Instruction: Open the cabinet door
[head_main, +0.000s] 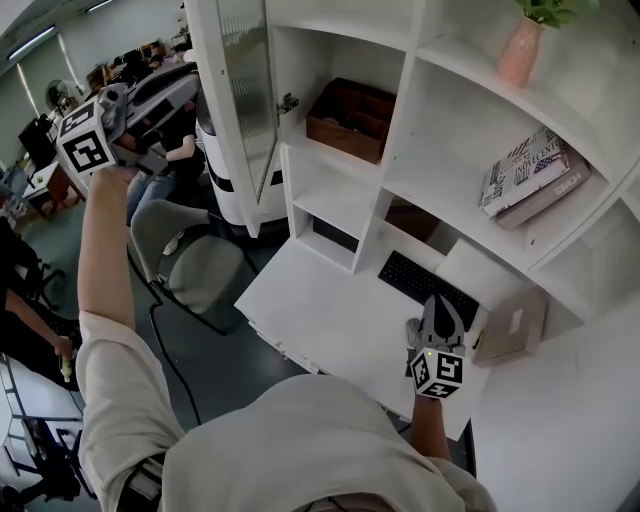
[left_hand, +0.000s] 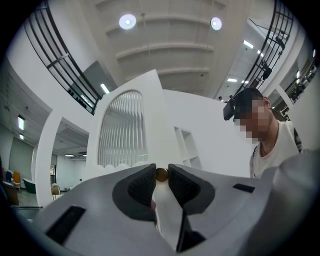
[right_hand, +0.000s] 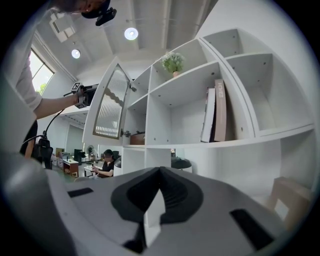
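The left gripper (left_hand: 160, 170) is up high, at about 10 o'clock in the head view. Its two jaws are closed on a small round gold knob (left_hand: 161, 174), and the pads press on the knob from both sides. The knob sits on the edge of the cabinet door (head_main: 240, 90). The door is white with wavy glass in the middle. It stands wide open, at about 11 o'clock in the head view, swung out from the big white shelf (head_main: 400, 150). The right gripper (right_hand: 160, 172) is low, at about 5 o'clock in the head view, over the white table (head_main: 300, 300). Its jaws are closed tight and hold nothing. A black keyboard (head_main: 425, 285) lies on the table just past the right gripper, at its 12 o'clock. A flat cardboard box (head_main: 512, 325) lies at its 3 o'clock. Inside the shelf there is a brown wooden box (head_main: 350, 118), just beside the open door at its 3 o'clock. A pink vase (head_main: 520, 50) with a green plant stands at 1 o'clock. Some books (head_main: 530, 175) lie below the vase, at about 2 o'clock. A grey chair (head_main: 195, 265) stands on the floor at 9 o'clock, below the left arm.
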